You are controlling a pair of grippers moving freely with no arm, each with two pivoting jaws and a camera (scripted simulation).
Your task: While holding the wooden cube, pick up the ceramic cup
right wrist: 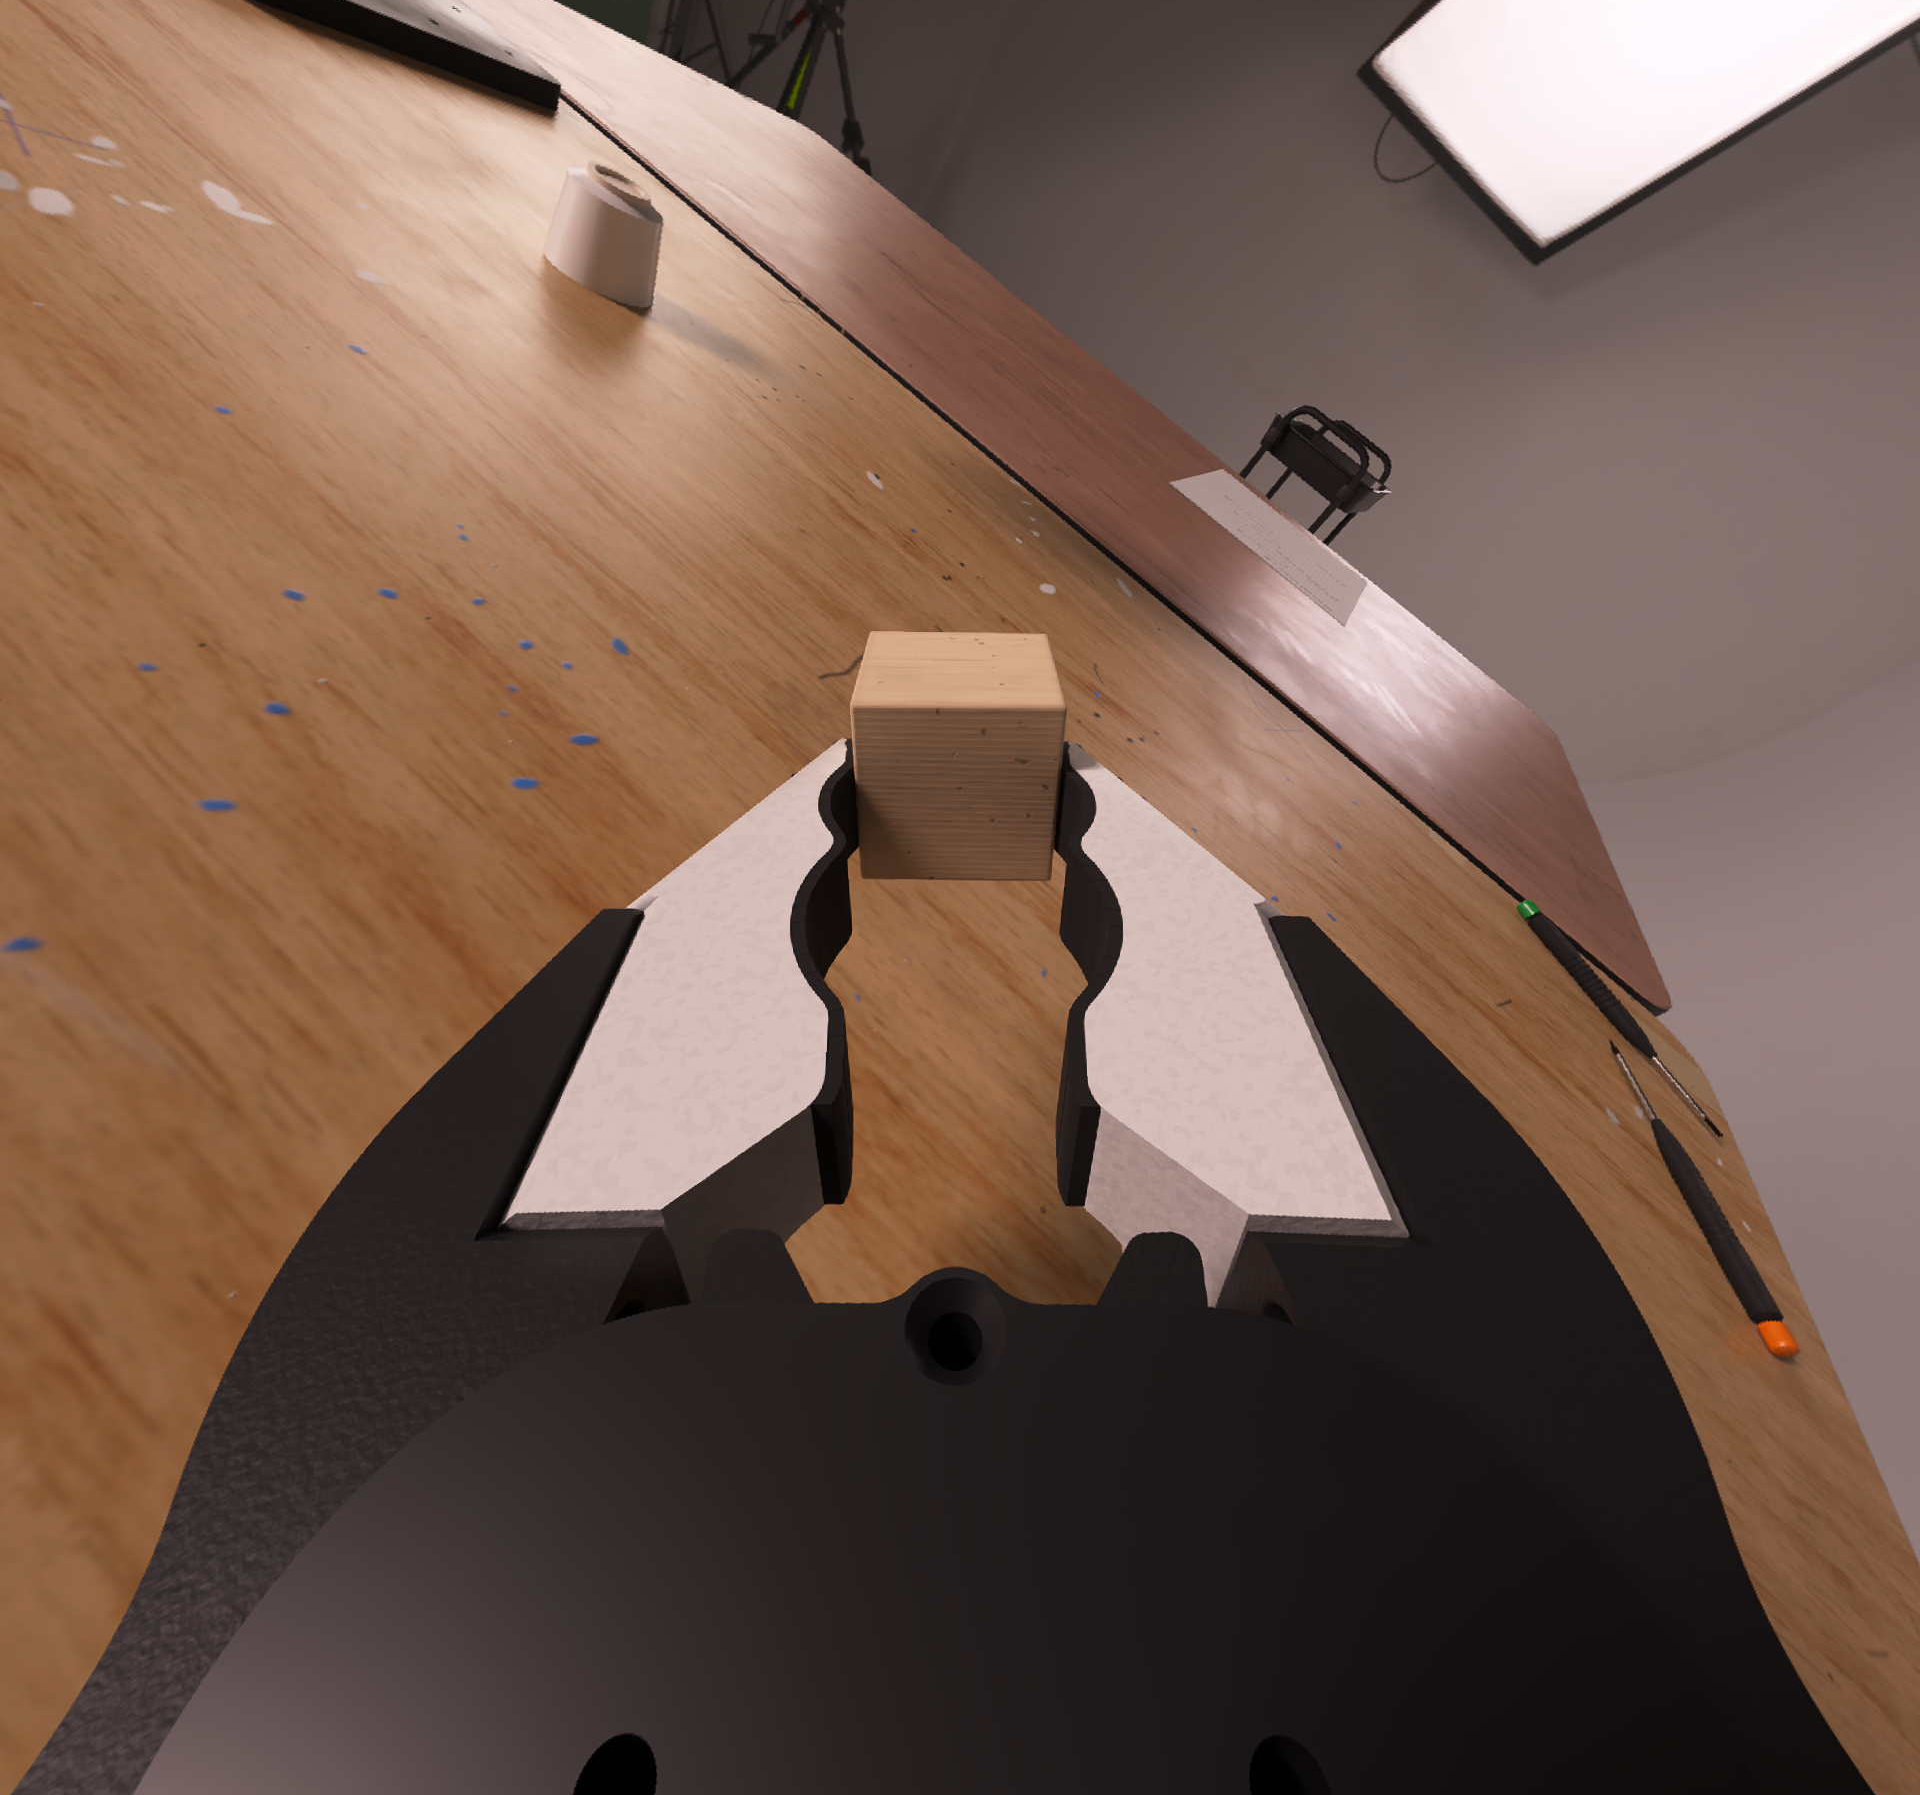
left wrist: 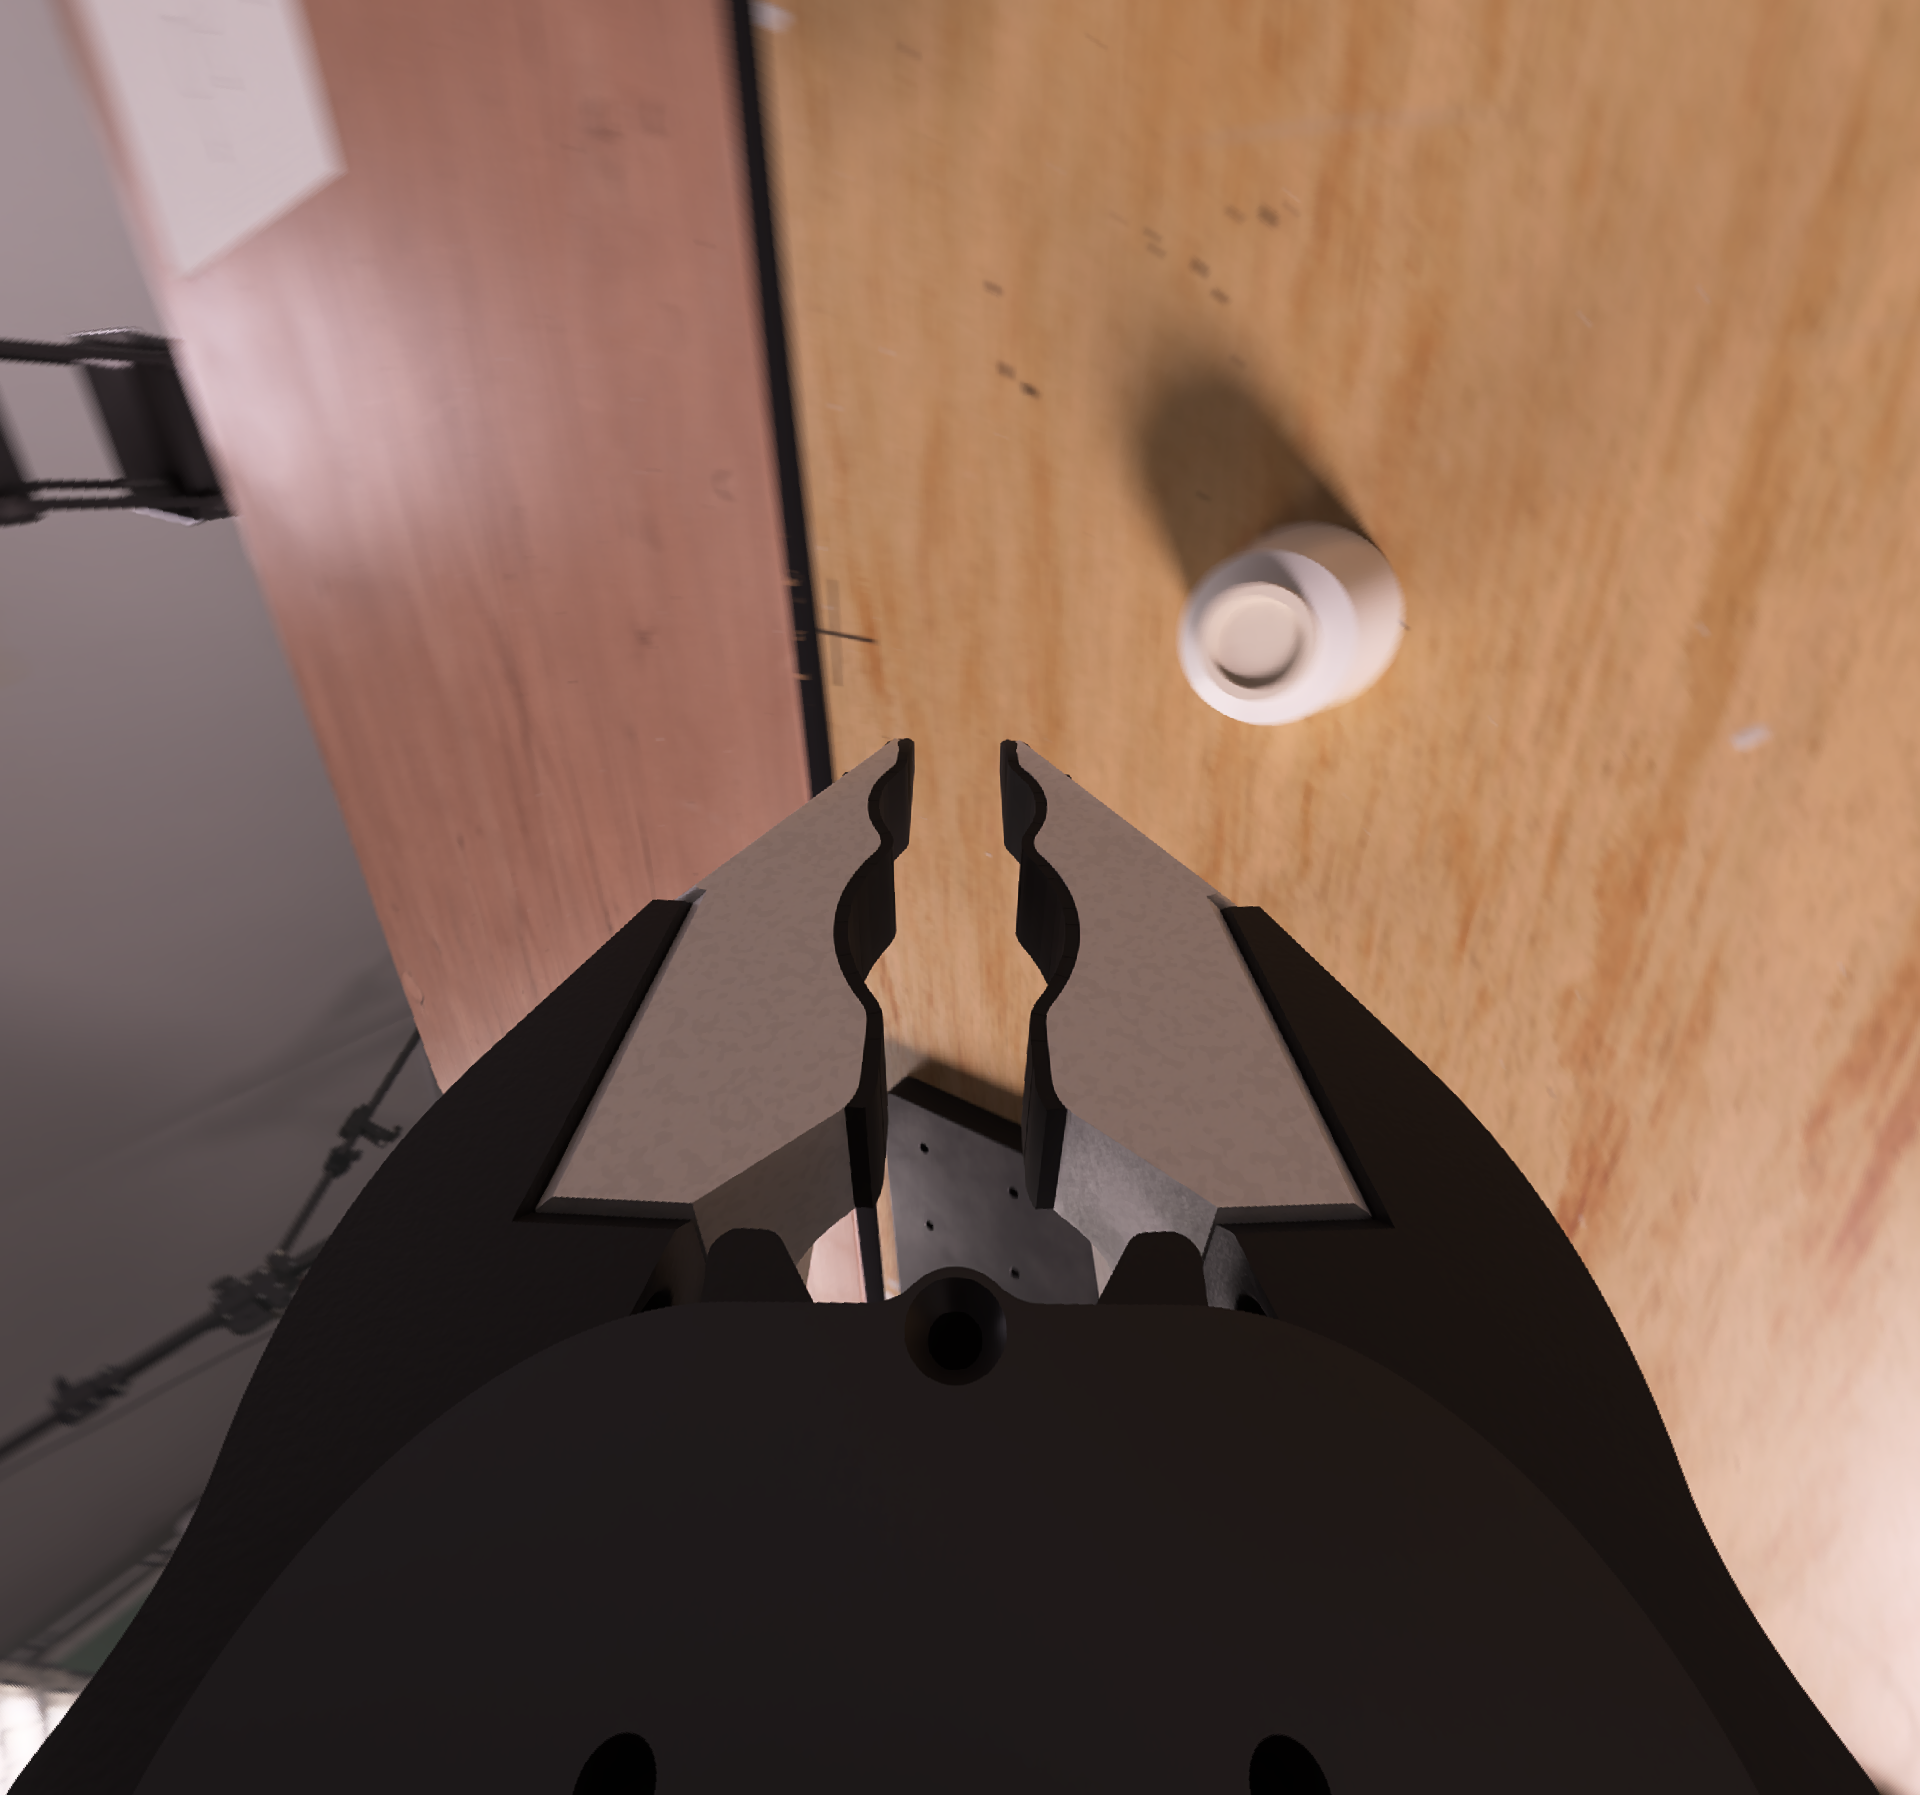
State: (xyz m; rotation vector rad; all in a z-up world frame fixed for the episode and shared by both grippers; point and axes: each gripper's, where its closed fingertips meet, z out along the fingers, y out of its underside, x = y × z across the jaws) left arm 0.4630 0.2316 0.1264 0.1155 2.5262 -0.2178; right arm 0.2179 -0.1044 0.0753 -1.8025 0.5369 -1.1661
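Nearest, the right claw (right wrist: 958, 789) clamps one pale, square-edged wooden cube (right wrist: 958, 758) between its fingertips, clear of the light plywood surface (right wrist: 312, 810). One cube only; it looks light and stiff, and its flat faces should suit the pads.

Meanwhile the left claw (left wrist: 957, 758) holds nothing, its jaws parted by a narrow gap, above the near edge of the plywood by the seam with the reddish-brown board (left wrist: 499, 498).

Farther off stands one small white ceramic cup (left wrist: 1288, 625), seemingly upside down, its ringed foot uppermost, ahead and to the right of the left claw and well apart from it. From the right wrist view the cup (right wrist: 605, 233) sits far up the surface near that seam.

Being glazed ceramic, it is probably rigid, smooth, somewhat slippery and liable to chip if dropped. I judge the rounded wall below the foot ring the best hold, taken across its width; the present gap looks too narrow, so the jaws would need opening first.

Beyond, at the surface's right edge, lie two slim black tools (right wrist: 1714, 1226), one orange-tipped, one green-tipped.
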